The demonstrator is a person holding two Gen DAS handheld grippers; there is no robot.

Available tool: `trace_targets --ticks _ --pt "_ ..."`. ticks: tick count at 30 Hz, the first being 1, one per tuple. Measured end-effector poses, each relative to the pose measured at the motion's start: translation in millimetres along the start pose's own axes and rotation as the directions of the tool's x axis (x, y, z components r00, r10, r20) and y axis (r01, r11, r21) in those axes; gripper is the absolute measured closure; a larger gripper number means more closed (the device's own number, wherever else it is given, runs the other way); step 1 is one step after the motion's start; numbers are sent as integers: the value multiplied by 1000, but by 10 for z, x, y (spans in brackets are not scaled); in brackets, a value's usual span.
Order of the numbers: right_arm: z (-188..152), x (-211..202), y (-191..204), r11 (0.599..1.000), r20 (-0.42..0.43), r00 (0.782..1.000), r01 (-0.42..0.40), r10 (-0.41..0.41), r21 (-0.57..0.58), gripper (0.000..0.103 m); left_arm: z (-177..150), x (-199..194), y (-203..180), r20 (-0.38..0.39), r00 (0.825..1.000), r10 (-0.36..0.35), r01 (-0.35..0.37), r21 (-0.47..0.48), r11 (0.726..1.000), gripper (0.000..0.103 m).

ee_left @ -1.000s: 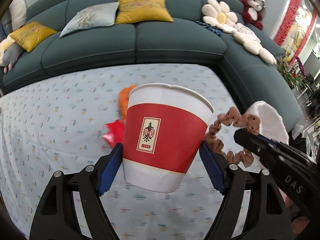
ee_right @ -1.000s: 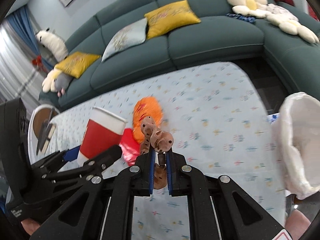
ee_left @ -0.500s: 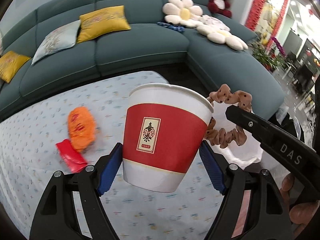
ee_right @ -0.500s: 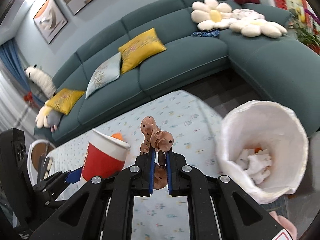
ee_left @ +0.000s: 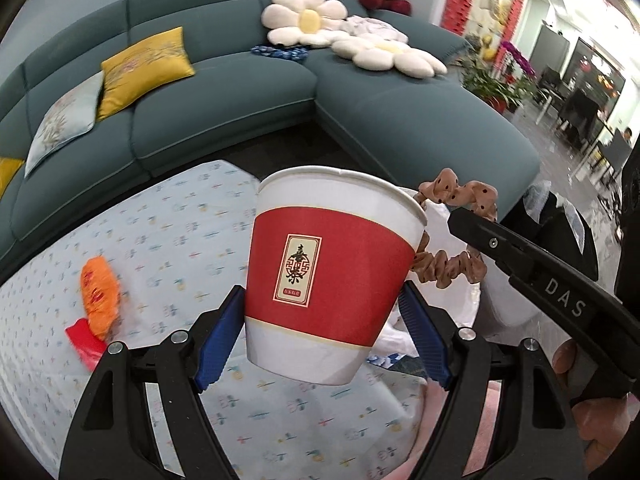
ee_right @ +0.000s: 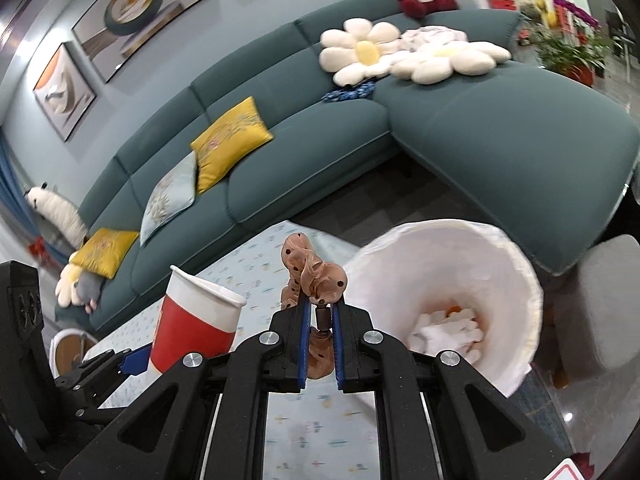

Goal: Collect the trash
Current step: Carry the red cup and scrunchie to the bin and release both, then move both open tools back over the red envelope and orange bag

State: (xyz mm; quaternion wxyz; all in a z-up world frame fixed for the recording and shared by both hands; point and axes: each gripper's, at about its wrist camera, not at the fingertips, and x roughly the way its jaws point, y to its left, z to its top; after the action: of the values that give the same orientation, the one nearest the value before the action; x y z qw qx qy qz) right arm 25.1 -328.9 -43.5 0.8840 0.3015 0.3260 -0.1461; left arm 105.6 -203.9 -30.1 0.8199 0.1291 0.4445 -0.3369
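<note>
Left hand-held gripper: blue pads spread wide and clamped on both sides of a paper cup, red band, white rim and base, label facing the camera. Cup is upright, slightly tilted, held clear above the bench, which carries a pale patterned cloth.

Right hand-held gripper: pads nearly pressed together, pinching a brown dotted hair scrunchie. The scrunchie bunches up above the fingertips and a fold hangs below them. In the left wrist view the same scrunchie shows as a loop just beside the cup's rim, on its right.

White-lined trash bin: to the right of the right gripper, mouth tilted toward the camera, crumpled white paper and a bit of orange at the bottom. The scrunchie is near its rim, not inside it. The cup is to the left of the scrunchie, further from the bin.

Left on the bench: an orange wrapper and a red packet, touching each other, well apart from both grippers.

Background: teal corner sofa with yellow cushions, flower-shaped pillows, a red plush bear. A person's fingers wrap the right gripper's handle.
</note>
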Motion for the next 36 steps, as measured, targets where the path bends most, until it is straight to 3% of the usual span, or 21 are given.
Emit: trace_targets --ticks 8,12,14,15,18,36 --pt "118 -31 -403 998 17 999 50 -51 43 93 126 216 -331 -31 999 -28 29 44 999 29" --pt "147 -21 -533 996 20 997 67 -68 60 88 183 324 -462 -47 998 -31 34 61 998 28" --pt "156 -30 -590 995 31 996 77 -80 69 85 203 370 -499 -55 998 -19 23 59 998 25" --pt "164 -21 -591 994 31 996 79 -81 72 82 211 388 -508 -55 998 -9 12 56 998 18" --pt "187 0 -618 994 38 996 83 -86 77 75 220 403 -507 -50 999 -10 13 46 999 16" --pt "171 109 -281 998 25 997 68 -68 17 69 175 286 -91 -29 999 22 -23 -56 998 16"
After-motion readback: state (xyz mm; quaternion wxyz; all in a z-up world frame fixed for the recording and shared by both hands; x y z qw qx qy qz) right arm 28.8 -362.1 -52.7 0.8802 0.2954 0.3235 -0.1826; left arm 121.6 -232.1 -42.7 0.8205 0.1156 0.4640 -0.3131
